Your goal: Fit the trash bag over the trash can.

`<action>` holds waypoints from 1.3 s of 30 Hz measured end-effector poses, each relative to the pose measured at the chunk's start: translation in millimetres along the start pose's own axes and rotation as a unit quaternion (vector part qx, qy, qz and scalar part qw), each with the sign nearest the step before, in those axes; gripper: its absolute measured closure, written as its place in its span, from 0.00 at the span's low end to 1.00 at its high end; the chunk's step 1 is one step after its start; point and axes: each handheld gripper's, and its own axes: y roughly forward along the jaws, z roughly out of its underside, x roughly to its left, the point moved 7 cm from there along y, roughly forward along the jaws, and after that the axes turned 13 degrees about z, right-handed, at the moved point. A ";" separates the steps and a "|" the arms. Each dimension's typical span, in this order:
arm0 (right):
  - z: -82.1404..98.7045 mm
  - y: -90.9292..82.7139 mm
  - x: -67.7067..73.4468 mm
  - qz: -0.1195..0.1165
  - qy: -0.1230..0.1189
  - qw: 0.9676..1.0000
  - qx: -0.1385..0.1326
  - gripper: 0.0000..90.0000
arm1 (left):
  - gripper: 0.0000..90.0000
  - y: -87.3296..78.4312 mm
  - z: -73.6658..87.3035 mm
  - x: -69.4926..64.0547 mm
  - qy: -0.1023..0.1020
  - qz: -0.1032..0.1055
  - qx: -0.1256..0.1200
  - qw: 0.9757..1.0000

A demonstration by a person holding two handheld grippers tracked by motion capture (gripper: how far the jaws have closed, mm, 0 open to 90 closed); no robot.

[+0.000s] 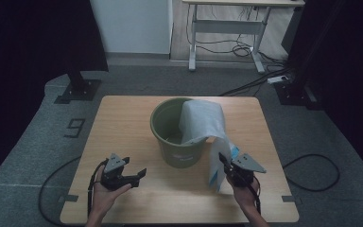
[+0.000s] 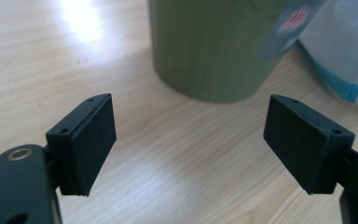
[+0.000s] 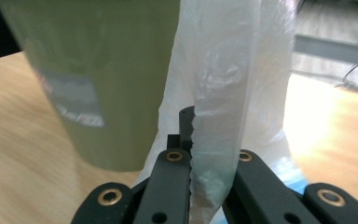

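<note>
Two grippers at work: right gripper (image 1: 225, 162) has its jaws clamped on the white plastic bag (image 1: 203, 120) draped over the green bin (image 1: 172, 135) mid-table; left gripper (image 1: 134, 175) hovers wide open, empty.

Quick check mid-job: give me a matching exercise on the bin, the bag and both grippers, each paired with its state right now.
Things:
1. green bin
2. white plastic bag
3. left gripper
4. right gripper

States:
A. shut on thin plastic
B. open above bare table
C. draped over a rim, hanging outside
D. upright mid-table

Pairs: 1-D, 2-C, 3-B, 4-A
</note>
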 end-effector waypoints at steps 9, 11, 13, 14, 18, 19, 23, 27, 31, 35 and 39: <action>-41.0 -16.7 -34.2 0.029 -0.024 0.998 -0.045 0.98 | 0.20 -8.0 -51.6 -12.8 0.031 0.002 -0.017 0.999; -50.3 -17.9 -38.5 0.029 -0.032 0.998 -0.054 0.98 | 0.20 -9.2 -59.9 -15.9 0.039 0.003 -0.019 0.999; -55.3 -18.5 -39.5 0.022 -0.035 0.997 -0.060 0.98 | 0.20 -9.9 -63.5 -16.9 0.042 0.002 -0.020 0.999; -66.7 -19.6 -42.4 0.022 -0.045 0.996 -0.071 0.98 | 0.20 -10.7 -70.6 -18.6 0.045 0.002 -0.026 0.999; -87.1 -20.2 -42.8 0.016 -0.059 0.995 -0.082 0.99 | 0.22 -8.6 -85.3 -25.1 0.051 0.009 -0.033 0.998; -92.1 -20.1 -41.3 0.014 -0.065 0.994 -0.082 0.99 | 0.23 -7.4 -89.0 -27.4 0.055 0.011 -0.034 0.998; -107.5 -18.8 -31.8 0.005 -0.078 0.994 -0.082 0.98 | 0.23 -1.3 -100.4 -38.4 0.066 0.023 -0.038 0.997; -114.2 -15.4 -21.0 -0.002 -0.091 0.993 -0.075 0.98 | 0.23 3.6 -105.4 -44.7 0.071 0.029 -0.040 0.996; -114.9 -11.1 -11.8 -0.010 -0.098 0.993 -0.066 0.99 | 0.24 10.1 -110.5 -51.5 0.076 0.037 -0.040 0.996; -114.5 -8.0 -5.0 -0.020 -0.102 0.993 -0.060 0.98 | 0.25 13.3 -116.1 -57.4 0.079 0.045 -0.046 0.995; -114.1 -5.4 0.7 -0.027 -0.107 0.992 -0.056 0.98 | 0.25 20.3 -121.4 -64.5 0.086 0.049 -0.048 0.994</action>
